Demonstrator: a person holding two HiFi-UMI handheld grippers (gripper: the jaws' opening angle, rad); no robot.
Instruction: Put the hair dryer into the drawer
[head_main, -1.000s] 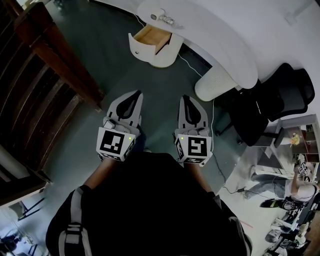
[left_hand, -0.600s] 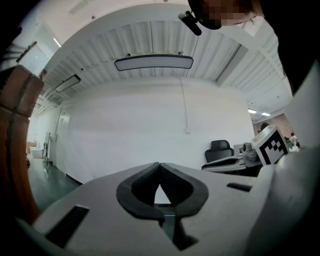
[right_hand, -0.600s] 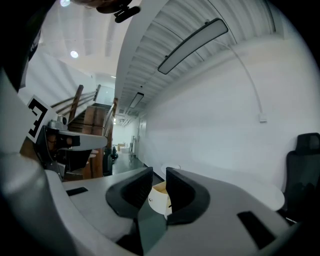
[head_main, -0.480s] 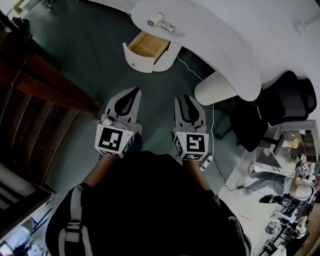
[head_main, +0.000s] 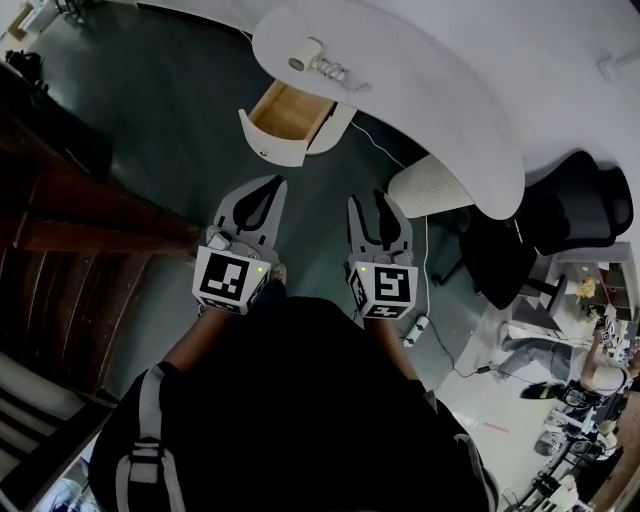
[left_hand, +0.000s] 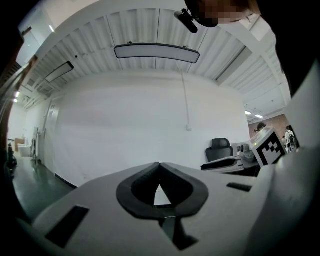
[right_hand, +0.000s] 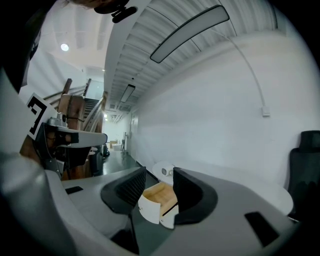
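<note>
- The hair dryer (head_main: 305, 55) lies on the white table (head_main: 440, 90), near the open drawer (head_main: 285, 115).
- The left gripper (head_main: 274, 183) has its jaws clenched and empty.
- The right gripper (head_main: 368, 200) has its jaws opening, with nothing between them.

You stood in an office: a curved white desk (head_main: 450, 90), a black swivel chair (head_main: 582, 212), long strip ceiling lights (left_hand: 156, 52), and cluttered workstations (head_main: 588, 292) nearby.

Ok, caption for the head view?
Left gripper shut, right gripper opening its empty jaws, both facing the open drawer; hair dryer on desk.
</note>
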